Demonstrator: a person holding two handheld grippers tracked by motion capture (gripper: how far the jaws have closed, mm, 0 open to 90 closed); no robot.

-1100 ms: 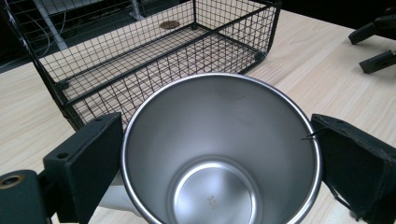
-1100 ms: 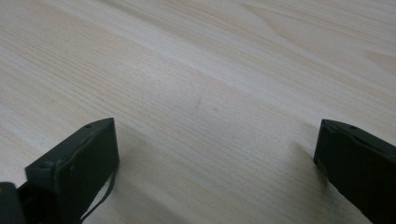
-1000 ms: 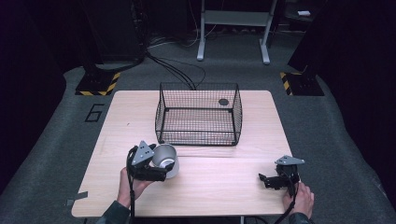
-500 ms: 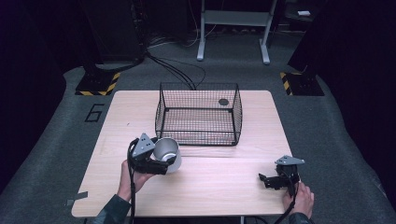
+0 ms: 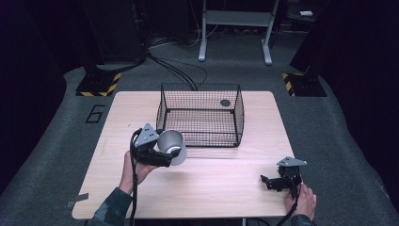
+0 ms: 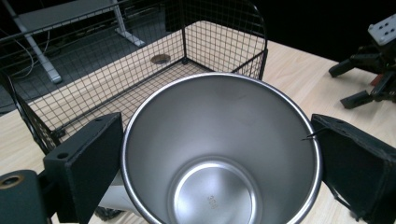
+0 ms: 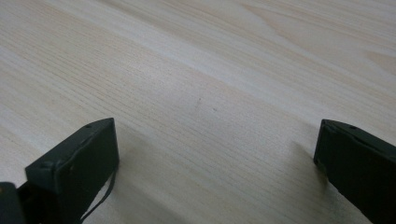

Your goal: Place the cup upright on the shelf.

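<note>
The cup, a bare steel one, sits between the jaws of the left tongs, which are clamped on its sides just under the rim; in the left gripper view its mouth faces the camera and the round bottom shows deep inside. From above, the cup is tilted, mouth turned up and toward the person, and it seems to be held off the table, though the angle makes that hard to judge. Just beyond the cup, ahead of the left tongs, stands the wire basket, its near left corner close to the cup's rim but apart from it. In the left gripper view the basket rises behind the cup, with a small dark round spot on the tabletop past its far wall. The left hand grips the tongs from behind. Well off to the right of the cup, near the table's front edge, the right tongs lie low over the wood in the right hand; their jaws stand wide apart with bare table between them.
</note>
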